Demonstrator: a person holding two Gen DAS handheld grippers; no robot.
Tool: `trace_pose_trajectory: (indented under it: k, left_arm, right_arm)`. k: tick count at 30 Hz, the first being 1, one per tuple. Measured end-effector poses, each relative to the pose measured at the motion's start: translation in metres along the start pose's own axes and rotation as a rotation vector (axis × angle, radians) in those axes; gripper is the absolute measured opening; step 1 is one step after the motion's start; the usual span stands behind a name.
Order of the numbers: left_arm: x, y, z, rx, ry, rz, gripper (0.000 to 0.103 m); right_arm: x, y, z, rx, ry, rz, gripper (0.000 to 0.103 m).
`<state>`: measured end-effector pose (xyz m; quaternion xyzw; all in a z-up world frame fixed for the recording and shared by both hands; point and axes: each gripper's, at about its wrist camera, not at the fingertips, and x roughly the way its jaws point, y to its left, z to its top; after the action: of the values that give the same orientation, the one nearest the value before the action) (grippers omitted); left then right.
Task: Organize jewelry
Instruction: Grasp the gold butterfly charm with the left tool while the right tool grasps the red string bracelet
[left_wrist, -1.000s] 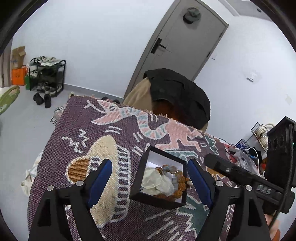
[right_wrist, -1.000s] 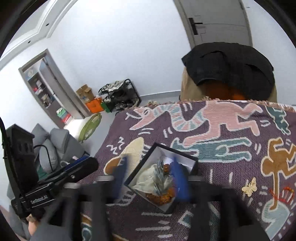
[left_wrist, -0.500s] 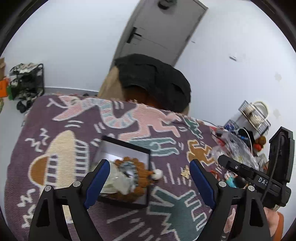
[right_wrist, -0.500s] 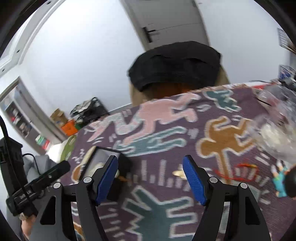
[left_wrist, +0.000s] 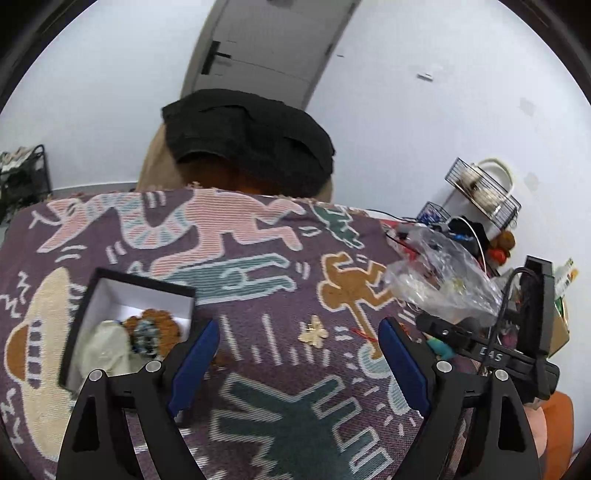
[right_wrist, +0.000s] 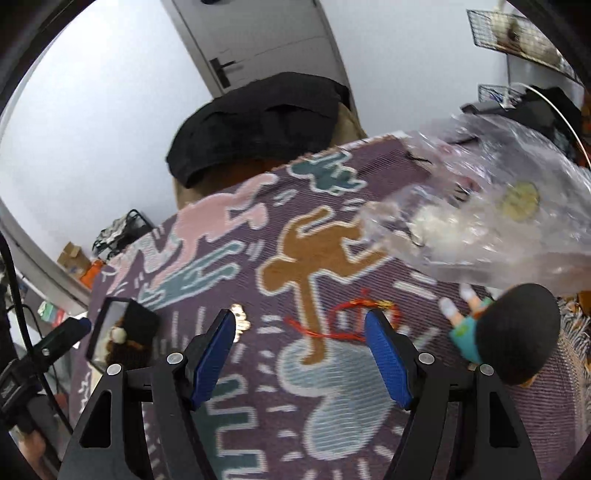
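Observation:
A black box (left_wrist: 110, 284) with a white lining sits on the patterned cloth at the left; it holds a brown bead bracelet (left_wrist: 155, 325) and pale pieces. It also shows in the right wrist view (right_wrist: 136, 321). A gold butterfly piece (left_wrist: 313, 333) lies on the cloth, seen too in the right wrist view (right_wrist: 240, 317). A red string bracelet (right_wrist: 347, 321) lies just ahead of my right gripper (right_wrist: 301, 362), which is open and empty. My left gripper (left_wrist: 299, 365) is open and empty, right of the box, butterfly ahead.
A clear plastic bag (right_wrist: 480, 221) with small items lies at the cloth's right side (left_wrist: 439, 284). A small doll with a dark head (right_wrist: 513, 339) lies right of my right gripper. A chair with a black garment (left_wrist: 247, 140) stands behind the table. Clutter and wire baskets (left_wrist: 484, 192) sit at the right.
Both grippers have swung right, away from the box. The left now faces the butterfly piece; the right now faces the red string bracelet and the plastic bag.

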<state>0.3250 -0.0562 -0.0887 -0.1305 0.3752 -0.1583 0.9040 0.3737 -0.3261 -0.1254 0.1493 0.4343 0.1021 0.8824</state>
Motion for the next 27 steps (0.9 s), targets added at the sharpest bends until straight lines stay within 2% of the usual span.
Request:
trace_pose_trajectory:
  k: [3, 5, 7, 9, 14, 21, 27]
  left_arm:
    - [0.012, -0.011, -0.001, 0.025, 0.018, -0.005, 0.088]
    - [0.019, -0.018, -0.002, 0.043, 0.032, -0.008, 0.087]
    - [0.03, -0.027, -0.004, 0.071, 0.048, -0.008, 0.084]
    - [0.04, -0.033, -0.007, 0.093, 0.069, -0.002, 0.078]
    - [0.07, -0.038, -0.014, 0.12, 0.136, 0.019, 0.071]
    - [0.105, -0.037, -0.024, 0.14, 0.21, 0.052, 0.071]
    - [0.128, -0.034, -0.029, 0.154, 0.245, 0.087, 0.071]
  right_arm:
    - [0.007, -0.016, -0.003, 0.017, 0.022, -0.027, 0.071]
    - [0.011, -0.026, -0.006, 0.027, 0.036, -0.043, 0.064]
    - [0.016, -0.034, -0.008, 0.035, 0.051, -0.053, 0.05]
    - [0.023, -0.04, -0.009, 0.038, 0.066, -0.073, 0.045]
    - [0.034, -0.044, -0.009, 0.0, 0.074, -0.127, 0.043]
    - [0.054, -0.054, -0.003, -0.001, 0.102, -0.145, 0.042]
    - [0.062, -0.047, 0.005, -0.066, 0.097, -0.174, 0.042]
